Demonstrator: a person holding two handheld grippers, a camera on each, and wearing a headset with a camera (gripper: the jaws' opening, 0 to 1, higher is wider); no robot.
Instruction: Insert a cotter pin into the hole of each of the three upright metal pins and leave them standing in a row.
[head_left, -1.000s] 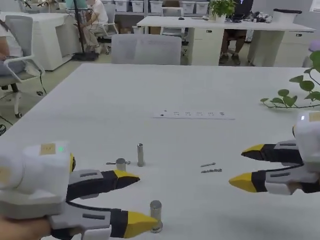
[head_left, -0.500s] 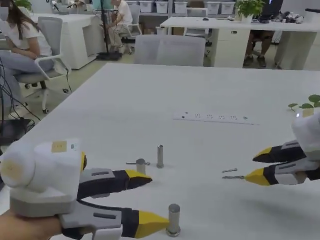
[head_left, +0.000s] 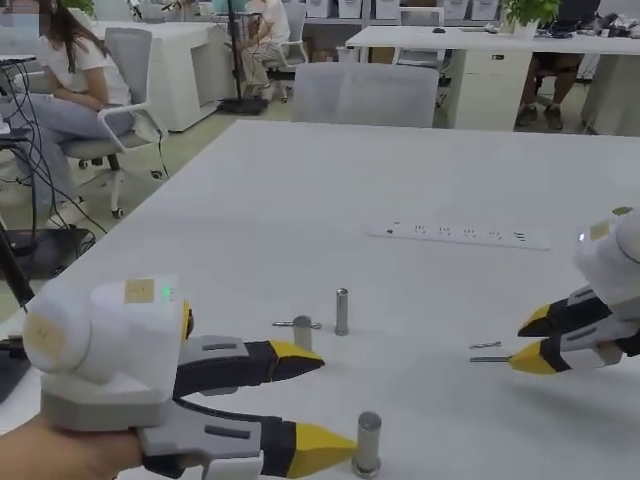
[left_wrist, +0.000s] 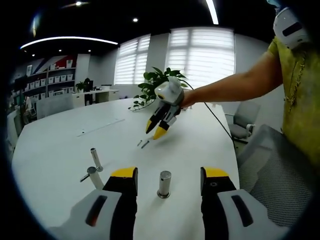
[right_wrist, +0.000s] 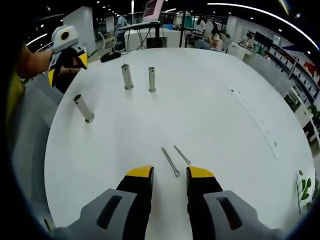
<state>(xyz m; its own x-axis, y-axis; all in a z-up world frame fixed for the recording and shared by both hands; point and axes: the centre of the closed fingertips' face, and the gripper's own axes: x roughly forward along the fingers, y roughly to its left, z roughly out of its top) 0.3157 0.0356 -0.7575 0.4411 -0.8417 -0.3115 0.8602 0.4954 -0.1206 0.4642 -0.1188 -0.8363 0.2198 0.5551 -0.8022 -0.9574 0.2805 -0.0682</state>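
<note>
Three upright metal pins stand on the white table: one (head_left: 342, 311) at the back, one (head_left: 303, 333) beside it with a thin cotter pin (head_left: 288, 324) sticking out sideways near its top, and one (head_left: 367, 443) nearer me. My left gripper (head_left: 320, 405) is open, and the near pin (left_wrist: 163, 183) stands just ahead of its jaws. Two loose cotter pins (head_left: 487, 346) (right_wrist: 171, 161) lie to the right. My right gripper (head_left: 522, 344) is low over them with its jaws a little apart, and the end of one cotter pin lies between its tips (right_wrist: 170, 175).
A white power strip (head_left: 458, 236) lies across the table's far middle. A grey chair (head_left: 365, 93) stands at the far edge. A person sits at the left by another desk (head_left: 75, 75). Plant leaves (left_wrist: 160, 80) reach in near the right gripper.
The right gripper has come down and left to the loose cotter pins, and its jaws have narrowed. The left gripper has kept its place by the near pin. The head camera has swung left.
</note>
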